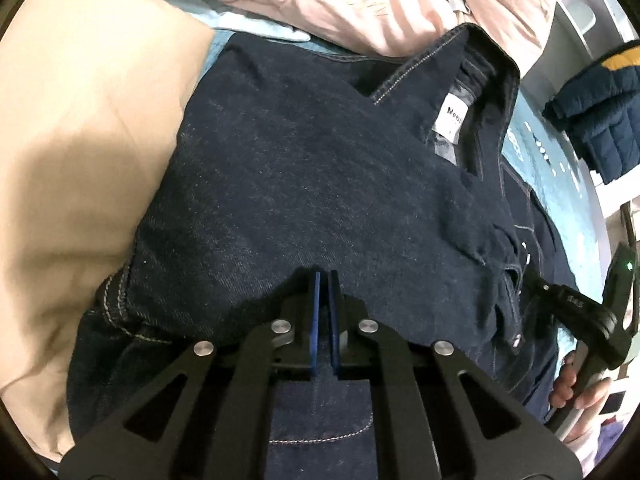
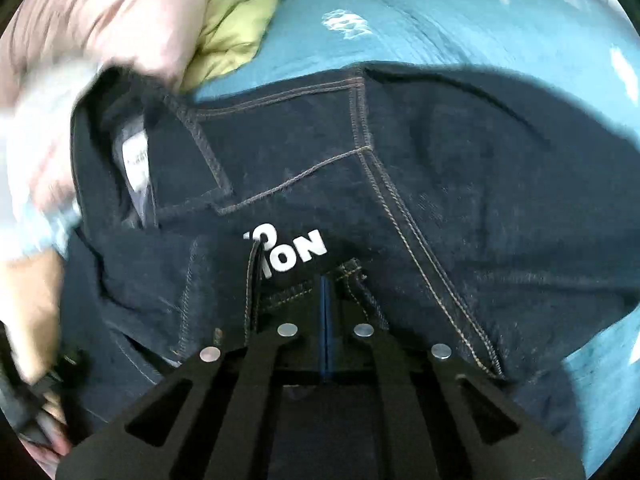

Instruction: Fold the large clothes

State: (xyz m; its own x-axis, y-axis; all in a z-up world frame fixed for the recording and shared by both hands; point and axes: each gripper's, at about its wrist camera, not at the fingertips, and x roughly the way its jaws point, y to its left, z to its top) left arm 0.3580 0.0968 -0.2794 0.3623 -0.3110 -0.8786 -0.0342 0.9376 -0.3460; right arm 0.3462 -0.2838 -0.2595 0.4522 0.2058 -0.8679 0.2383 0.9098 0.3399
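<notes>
Pinching dark denim in both hands, I am somewhere in the middle of folding this jacket point(image 1: 304, 168). It lies spread on the blue patterned bedspread point(image 2: 460, 28), collar away from me, with one side already turned in over the body so that a broad smooth panel faces up in the left view. The other side, with its stitched seams and chest flap, still looks unfolded in the right view, so I judge at least one more lengthwise fold and then a crosswise fold remain.

My left gripper point(image 1: 323, 280) has its blue pads nearly together, and the fold of denim at their tips appears to be caught between them. My right gripper point(image 2: 326, 284) is closed down completely at the stitched edge of the denim; I take it to be nipping that edge (the blur there keeps me from being certain).

For writing: the white neck label point(image 1: 454, 114) begins "Mee", the rest hidden by the collar. White block letters point(image 2: 298, 254) on the chest read "ION" upside down, with part of another line above.

Other garments, tan point(image 1: 88, 152), pink point(image 1: 360, 0) and green point(image 2: 236, 28), lie around the edges.
</notes>
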